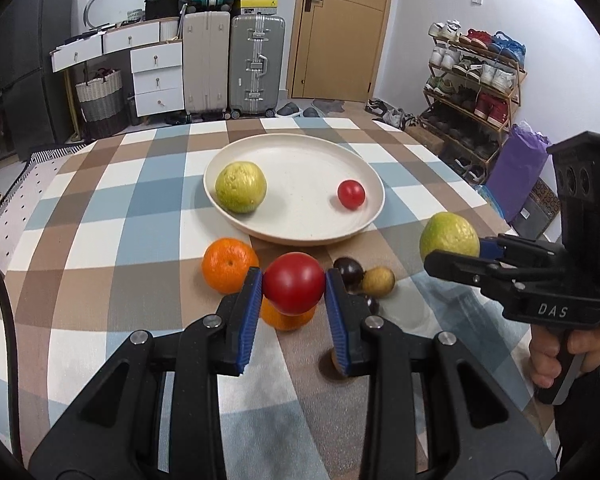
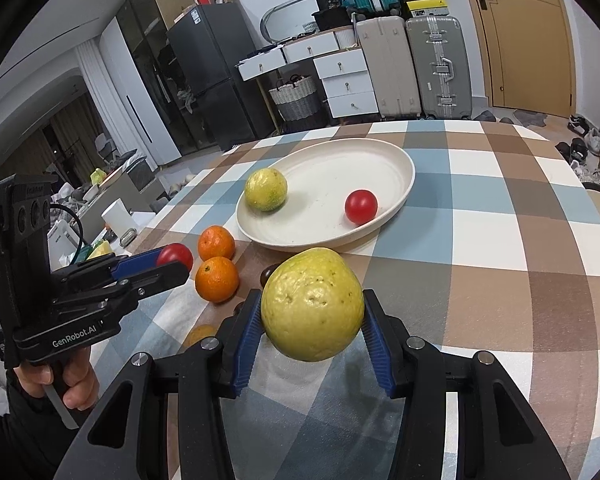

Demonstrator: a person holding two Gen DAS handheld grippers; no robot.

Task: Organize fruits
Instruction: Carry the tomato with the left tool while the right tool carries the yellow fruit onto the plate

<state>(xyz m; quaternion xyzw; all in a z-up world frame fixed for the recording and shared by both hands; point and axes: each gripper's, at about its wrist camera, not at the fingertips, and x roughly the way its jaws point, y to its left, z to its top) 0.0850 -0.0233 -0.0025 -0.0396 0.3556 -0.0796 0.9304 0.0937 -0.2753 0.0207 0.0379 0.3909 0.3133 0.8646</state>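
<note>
So on my end, my left claw [image 1: 294, 284] is clenched on a smooth round red tomato [image 1: 294, 283], blue pads pressing both sides, and it's lifted clear of the checked tabletop [image 1: 100, 248]. Under and behind it sits a round orange tangerine [image 1: 229, 265], with a second orange one [image 1: 286, 318] mostly hidden below the tomato. Just right of the claw there's a dark purple round fruit [image 1: 349, 270] touching a small tan-yellow oval fruit [image 1: 378, 280], plus another dark one [image 1: 371, 303] peeking out beside the right pad.

My right claw [image 2: 312, 316] is grasping a big bumpy yellow-green guava [image 2: 312, 304], squeezed between the blue pads and held above the tabletop, near the front rim of the plate.

The shallow round cream plate [image 1: 364, 160] is out in the middle of the tabletop. It's got a second yellow-green guava [image 1: 241, 187] on its left side and a small red tomato [image 1: 351, 195] on the right, well apart from each other.

From the right wrist view I can see the left claw off to the side with the red tomato at its tip, beside both tangerines, and a hand [image 2: 66, 380] wrapped around its grip.
</note>
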